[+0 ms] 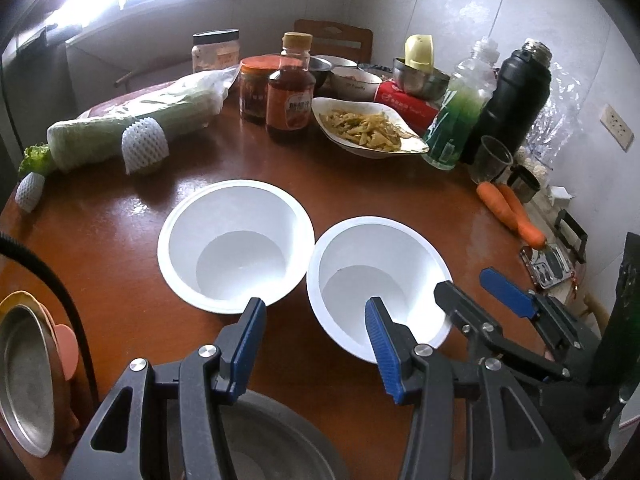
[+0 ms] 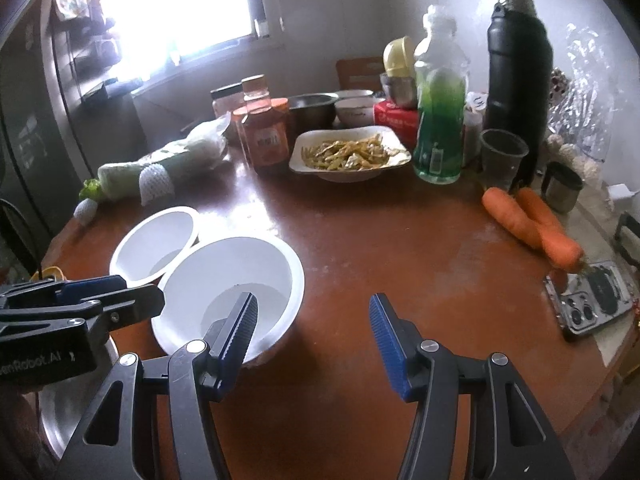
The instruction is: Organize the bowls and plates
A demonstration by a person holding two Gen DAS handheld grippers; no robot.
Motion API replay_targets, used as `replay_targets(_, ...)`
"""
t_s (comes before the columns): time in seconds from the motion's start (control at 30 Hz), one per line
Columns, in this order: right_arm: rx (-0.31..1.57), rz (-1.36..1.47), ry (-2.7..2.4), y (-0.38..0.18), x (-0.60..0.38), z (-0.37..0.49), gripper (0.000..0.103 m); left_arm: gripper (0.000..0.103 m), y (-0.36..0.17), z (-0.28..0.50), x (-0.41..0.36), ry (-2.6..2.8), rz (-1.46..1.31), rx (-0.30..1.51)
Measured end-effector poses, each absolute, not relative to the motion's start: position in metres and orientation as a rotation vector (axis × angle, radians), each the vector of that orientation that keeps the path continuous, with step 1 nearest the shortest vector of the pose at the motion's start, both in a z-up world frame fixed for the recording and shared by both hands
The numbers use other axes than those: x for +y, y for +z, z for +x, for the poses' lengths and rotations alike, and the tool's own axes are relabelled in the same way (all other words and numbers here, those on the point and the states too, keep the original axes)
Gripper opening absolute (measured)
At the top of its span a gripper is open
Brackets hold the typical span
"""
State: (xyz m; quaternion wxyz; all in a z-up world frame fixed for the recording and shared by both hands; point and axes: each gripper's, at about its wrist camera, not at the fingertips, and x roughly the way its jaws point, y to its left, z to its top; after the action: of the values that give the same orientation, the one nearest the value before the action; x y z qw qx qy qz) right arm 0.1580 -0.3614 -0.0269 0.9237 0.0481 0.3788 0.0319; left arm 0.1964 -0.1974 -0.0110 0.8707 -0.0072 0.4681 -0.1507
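Left white bowl (image 1: 236, 246) and right white bowl (image 1: 376, 284) sit rim to rim on the table (image 1: 120, 240) – likely paired for stacking; left gripper (image 1: 316, 320) and right gripper (image 2: 314, 320) hover part-open, holding nothing

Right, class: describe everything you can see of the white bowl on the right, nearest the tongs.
The right white bowl is plain, smooth and glossy, plastic or foam by its look, with a wide flat rim, sloping walls and a small flat bottom. It is empty and stands upright on the brown table, its rim meeting the other white bowl. One finger of each tongs overlaps its near rim; whether they touch it is unclear.
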Motion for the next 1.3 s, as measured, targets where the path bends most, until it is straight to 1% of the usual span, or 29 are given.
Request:
replay_targets(0.33, 0.807, 0.081, 0.126, -0.038, -0.353, 0.174, 0.059, 0.051, -0.017, 0.203, -0.208, -0.321, -0.002, 0.995)
replay_targets(0.47, 0.812, 0.072, 0.133, -0.041, -0.352, 0.174, 0.05, 0.051, -0.024, 0.205, -0.213, -0.335, -0.011, 1.024)
replay_targets(0.53, 0.812, 0.066, 0.138, -0.043, -0.352, 0.174, 0.048, 0.051, -0.026, 0.206, -0.214, -0.342, -0.013, 1.03)
replay_targets(0.6, 0.815, 0.071, 0.146, -0.045, -0.352, 0.174, 0.045, 0.049, -0.028, 0.207, -0.216, -0.348, -0.016, 1.036)
replay_targets(0.67, 0.819, 0.071, 0.154, -0.046, -0.351, 0.175, 0.039, 0.042, -0.029, 0.207, -0.217, -0.36, -0.023, 1.043)
replay_targets(0.7, 0.821, 0.072, 0.159, -0.046, -0.35, 0.175, 0.038, 0.041, -0.029, 0.206, -0.218, -0.368, -0.023, 1.043)
replay_targets(0.77, 0.822, 0.073, 0.168, -0.046, -0.348, 0.173, 0.034, 0.04, -0.028, 0.205, -0.22, -0.372, -0.016, 1.036)
replay_targets(0.87, 0.821, 0.071, 0.173, -0.044, -0.345, 0.171, 0.031, 0.04, -0.025, 0.203, -0.219, -0.373, -0.022, 1.03)
replay_targets(1.3, 0.775, 0.059, 0.196, -0.019, -0.329, 0.154, 0.031, 0.04, -0.001, 0.183, -0.196, -0.365, -0.053, 0.96)
